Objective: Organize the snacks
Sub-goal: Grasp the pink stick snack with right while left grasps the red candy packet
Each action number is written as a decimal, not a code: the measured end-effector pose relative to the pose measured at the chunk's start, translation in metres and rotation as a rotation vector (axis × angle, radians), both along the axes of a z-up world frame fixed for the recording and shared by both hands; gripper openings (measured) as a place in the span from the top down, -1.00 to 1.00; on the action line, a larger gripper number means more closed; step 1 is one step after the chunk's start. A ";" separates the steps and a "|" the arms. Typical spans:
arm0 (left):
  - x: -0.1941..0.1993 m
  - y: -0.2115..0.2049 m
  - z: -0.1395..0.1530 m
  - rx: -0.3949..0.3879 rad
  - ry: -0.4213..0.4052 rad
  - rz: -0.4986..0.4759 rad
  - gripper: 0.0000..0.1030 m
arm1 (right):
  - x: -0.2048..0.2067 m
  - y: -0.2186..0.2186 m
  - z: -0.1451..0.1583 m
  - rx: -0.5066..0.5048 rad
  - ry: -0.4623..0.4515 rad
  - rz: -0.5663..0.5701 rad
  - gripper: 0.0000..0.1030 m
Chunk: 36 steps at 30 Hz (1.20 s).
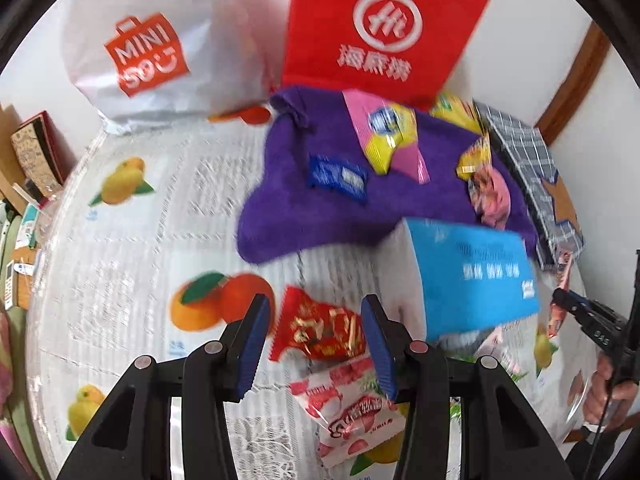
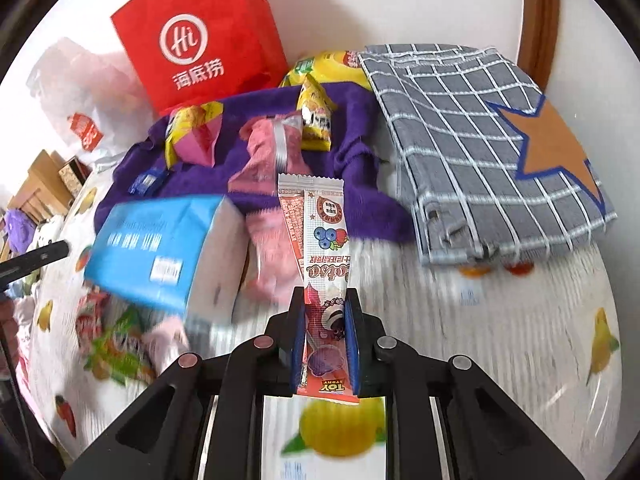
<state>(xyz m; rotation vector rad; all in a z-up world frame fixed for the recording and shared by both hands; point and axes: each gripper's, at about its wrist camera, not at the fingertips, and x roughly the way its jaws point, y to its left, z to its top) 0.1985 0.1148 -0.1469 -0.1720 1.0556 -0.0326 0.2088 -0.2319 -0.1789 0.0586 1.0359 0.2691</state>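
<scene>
With the right claw (image 2: 325, 336) pinched tight on the long snack stick (image 2: 320, 248), carry it level toward the purple cloth (image 2: 360, 184) while the left claw (image 1: 316, 344), half open and empty, straddles the red packet (image 1: 320, 332) on the counter (image 1: 120, 280).

A rumpled purple fleece cloth (image 2: 256, 192) lies mid-frame on the fruit-printed tabletop (image 2: 500, 320), small snack packets scattered on it. A red paper bag (image 2: 200, 40) stands behind it, a grey checked cloth bag (image 2: 480, 152) to its right, a blue tissue box (image 2: 160, 248) at its lower left.
</scene>
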 end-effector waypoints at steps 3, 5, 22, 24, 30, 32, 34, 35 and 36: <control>0.000 -0.003 -0.015 -0.010 0.022 -0.013 0.08 | -0.015 -0.004 -0.008 -0.003 0.016 0.008 0.66; 0.000 -0.003 -0.022 -0.031 0.029 -0.017 0.01 | -0.019 -0.004 -0.014 -0.011 0.025 0.006 0.66; 0.011 -0.039 -0.050 0.169 -0.009 -0.096 -0.05 | -0.021 0.006 -0.040 -0.015 0.027 0.026 0.23; 0.011 -0.039 -0.049 0.169 -0.006 -0.092 0.03 | -0.024 0.010 -0.040 -0.030 0.008 0.036 0.16; 0.008 -0.022 -0.043 0.087 -0.008 -0.068 0.19 | -0.030 0.019 -0.041 -0.109 -0.037 0.028 0.61; 0.004 -0.019 -0.040 0.073 -0.015 -0.060 0.19 | -0.028 0.014 -0.039 -0.082 -0.018 0.016 0.65; 0.000 -0.016 -0.035 0.065 -0.027 -0.054 0.19 | -0.027 0.010 -0.038 -0.067 -0.010 -0.001 0.66; -0.002 -0.014 -0.032 0.058 -0.032 -0.052 0.19 | -0.028 0.009 -0.036 -0.072 -0.016 -0.005 0.66; -0.004 -0.013 -0.030 0.053 -0.037 -0.054 0.19 | -0.029 0.009 -0.033 -0.078 -0.024 -0.008 0.66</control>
